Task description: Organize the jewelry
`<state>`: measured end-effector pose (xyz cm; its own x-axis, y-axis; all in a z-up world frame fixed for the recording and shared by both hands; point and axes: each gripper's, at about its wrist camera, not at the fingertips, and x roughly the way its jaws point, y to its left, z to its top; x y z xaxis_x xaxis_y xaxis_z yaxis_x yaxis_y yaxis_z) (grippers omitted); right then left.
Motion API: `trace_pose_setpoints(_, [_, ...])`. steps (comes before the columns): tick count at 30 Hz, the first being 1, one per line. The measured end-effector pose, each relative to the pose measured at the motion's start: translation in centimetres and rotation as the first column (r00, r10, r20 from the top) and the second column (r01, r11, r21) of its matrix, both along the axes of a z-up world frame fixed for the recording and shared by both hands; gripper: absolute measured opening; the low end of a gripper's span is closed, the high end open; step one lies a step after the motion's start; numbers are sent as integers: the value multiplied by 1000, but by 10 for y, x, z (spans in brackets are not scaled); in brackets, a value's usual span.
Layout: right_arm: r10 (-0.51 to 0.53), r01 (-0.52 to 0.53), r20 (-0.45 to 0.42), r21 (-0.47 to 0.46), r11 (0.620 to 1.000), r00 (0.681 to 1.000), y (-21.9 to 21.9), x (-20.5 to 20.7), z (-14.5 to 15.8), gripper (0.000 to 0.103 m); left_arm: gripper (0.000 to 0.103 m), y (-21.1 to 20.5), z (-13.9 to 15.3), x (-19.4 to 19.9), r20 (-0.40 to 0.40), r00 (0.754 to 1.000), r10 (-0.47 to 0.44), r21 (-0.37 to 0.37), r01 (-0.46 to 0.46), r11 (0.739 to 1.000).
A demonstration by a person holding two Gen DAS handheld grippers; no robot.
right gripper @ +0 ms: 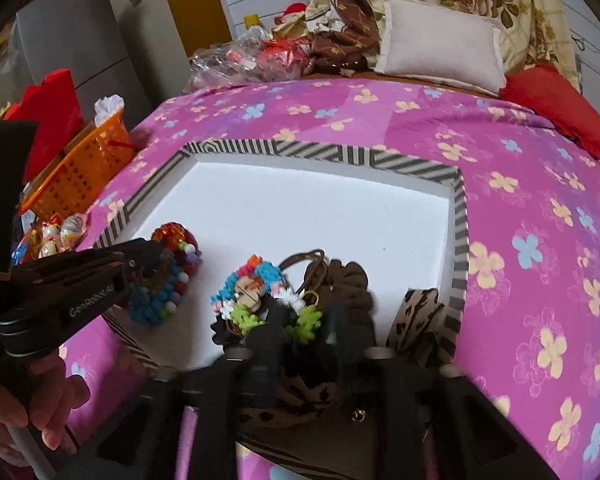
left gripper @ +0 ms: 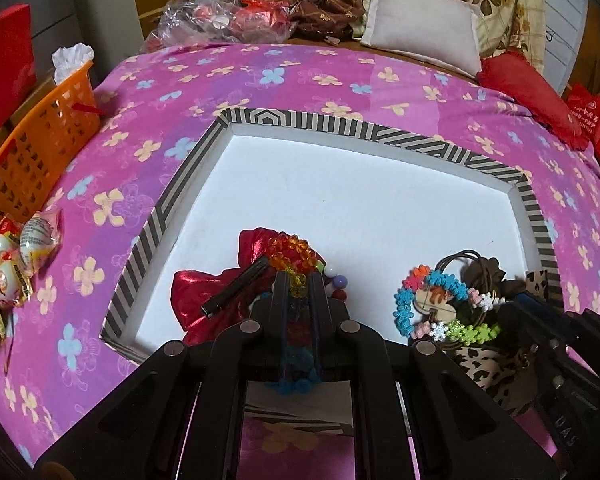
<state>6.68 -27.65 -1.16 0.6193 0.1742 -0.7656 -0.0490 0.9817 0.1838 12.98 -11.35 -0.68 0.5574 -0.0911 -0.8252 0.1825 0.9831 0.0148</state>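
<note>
The left hand-held gripper [left gripper: 298, 280], clamping beads [left gripper: 290, 254] at the tray's [left gripper: 380, 132] seven o'clock, is risking snagging them, while the right hand-held gripper [right gripper: 306, 316] is hanging apart over the bracelets [right gripper: 252, 292].

left gripper [left gripper: 298, 280] is tipped down pretty steeply, jaws squeezed nearly together on a beaded bracelet [left gripper: 296, 258] caught between the fingertips. From the right wrist view you can see the person's hand [right gripper: 32, 396] wrapped round its handle at the lower left. right gripper [right gripper: 306, 320] also angles down, fingers [right gripper: 274, 320] a bit blurry, jaws standing partly apart, and I can't tell if the pads press on anything.
</note>
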Motion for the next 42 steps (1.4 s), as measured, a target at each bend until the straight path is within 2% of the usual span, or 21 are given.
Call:
trace_pose_setpoints(1, [-7, 7, 7, 5, 1000, 1000, -1, -2, -1, 50, 8, 0, 0, -1, 9, 1000, 0, 6, 0, 1000])
trace_pose_setpoints(7, [-21, 21, 33, 19, 1000, 999, -2, -16, 8, 50, 11, 4, 5, -10, 39, 999, 6, 9, -6, 1000])
trace_pose_setpoints(9, [-24, 23, 46, 13, 1000, 999, -1, -23, 13, 50, 22, 6, 9, -14, 50, 999, 6, 8, -7, 1000])
trace_pose_setpoints(11, [-28, 27, 57, 13, 1000, 998, -1, -32, 19, 50, 41, 10, 12, -19, 59, 998, 7, -2, -7, 1000])
trace_pose_setpoints(19, [-30, 30, 78, 8, 1000, 996, 9, -62, 28, 53, 56, 19, 29, -52, 98, 995, 1, -10, 0, 1000])
trace_pose_setpoints(22, [-36, 35, 84, 13, 999, 996, 13, -72, 30, 58, 57, 20, 35, -68, 122, 993, -2, 6, 2, 1000])
trace_pose_setpoints(28, [-48, 48, 101, 0, 999, 994, 20, -93, 38, 60, 57, 26, 45, -93, 158, 987, 1, 15, -3, 1000])
trace_pose_setpoints(31, [-51, 53, 118, -8, 999, 992, 22, -104, 43, 66, 57, 30, 50, -104, 178, 984, 8, 19, -12, 1000])
trace_pose_setpoints(42, [-70, 72, 154, -8, 997, 986, 34, -128, 57, 68, 57, 43, 65, -141, 210, 977, 38, -3, -38, 999])
